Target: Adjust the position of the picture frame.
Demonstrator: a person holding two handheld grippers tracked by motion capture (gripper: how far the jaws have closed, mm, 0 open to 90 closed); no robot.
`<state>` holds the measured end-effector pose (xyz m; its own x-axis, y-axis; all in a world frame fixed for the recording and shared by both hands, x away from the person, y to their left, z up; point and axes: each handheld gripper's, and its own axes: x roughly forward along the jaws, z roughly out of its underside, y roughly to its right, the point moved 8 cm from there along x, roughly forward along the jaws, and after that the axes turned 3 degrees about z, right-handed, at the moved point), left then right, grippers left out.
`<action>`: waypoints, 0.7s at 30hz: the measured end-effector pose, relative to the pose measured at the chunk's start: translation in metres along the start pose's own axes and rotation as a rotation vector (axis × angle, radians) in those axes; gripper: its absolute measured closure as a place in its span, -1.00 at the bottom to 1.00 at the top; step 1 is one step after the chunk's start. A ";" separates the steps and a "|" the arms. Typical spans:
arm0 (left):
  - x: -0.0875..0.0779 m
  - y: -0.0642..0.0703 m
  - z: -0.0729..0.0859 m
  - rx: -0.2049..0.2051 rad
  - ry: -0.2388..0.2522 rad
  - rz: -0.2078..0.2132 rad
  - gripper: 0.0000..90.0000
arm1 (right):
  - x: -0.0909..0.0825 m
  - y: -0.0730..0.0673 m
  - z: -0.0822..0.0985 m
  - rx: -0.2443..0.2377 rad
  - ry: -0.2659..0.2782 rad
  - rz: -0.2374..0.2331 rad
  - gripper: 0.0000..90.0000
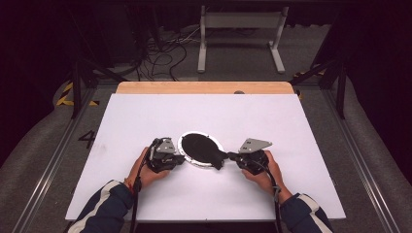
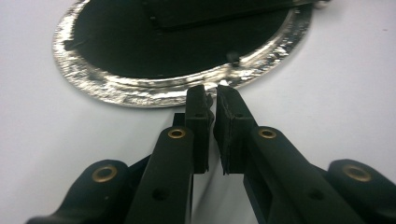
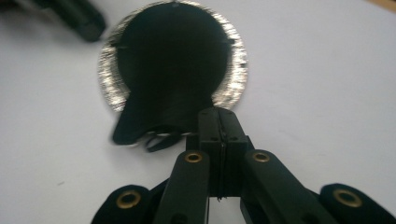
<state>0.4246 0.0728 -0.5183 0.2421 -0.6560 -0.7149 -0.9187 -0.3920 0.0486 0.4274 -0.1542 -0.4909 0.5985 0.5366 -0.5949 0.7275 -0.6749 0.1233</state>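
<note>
A round silver-rimmed plate (image 1: 186,156) is seen just below the centre of the high view, lying flat on the white table (image 1: 145,116). The plate is covered by a black fabric piece (image 1: 201,147), one corner of which is drawn out over the rim toward the lower right.

The left gripper (image 1: 180,158) is positioned at the left edge of the plate, held in the left hand (image 1: 145,170). In the left gripper view, its jaws are seen drawn close together with only a narrow slit between them, and the tips are set at the silver rim (image 2: 140,91) in the middle of the frame. Whether the rim is pinched between the tips cannot be told from the pictures.

The right gripper (image 1: 230,156) is positioned at the right edge of the plate, held in the right hand (image 1: 266,172). In the right gripper view, its jaws are pressed fully together at the centre of the frame, and the drawn-out corner of the black fabric piece (image 3: 159,116) is clamped at their tips. A small fold of the fabric is seen hanging at the lower left of the plate in that view.

A wooden strip (image 1: 204,87) is visible along the far edge of the table, in the upper part of the high view.
</note>
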 end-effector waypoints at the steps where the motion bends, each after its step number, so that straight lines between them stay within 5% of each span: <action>1: 0.001 0.003 -0.001 0.008 -0.002 -0.003 0.87 | 0.001 0.005 0.000 0.010 0.002 0.021 1.00; 6: 0.006 0.012 -0.006 0.043 -0.006 0.008 0.83 | 0.010 0.012 0.004 0.010 -0.021 0.049 1.00; 11: 0.010 0.013 -0.010 0.055 -0.002 -0.020 0.82 | 0.022 0.009 0.008 0.014 -0.060 0.015 1.00; 21: 0.011 0.006 -0.011 0.049 0.008 -0.041 0.79 | 0.020 0.004 0.012 0.000 -0.088 -0.059 1.00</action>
<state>0.4247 0.0560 -0.5185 0.2824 -0.6449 -0.7102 -0.9220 -0.3869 -0.0152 0.4386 -0.1527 -0.5120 0.5224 0.5289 -0.6689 0.7610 -0.6431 0.0859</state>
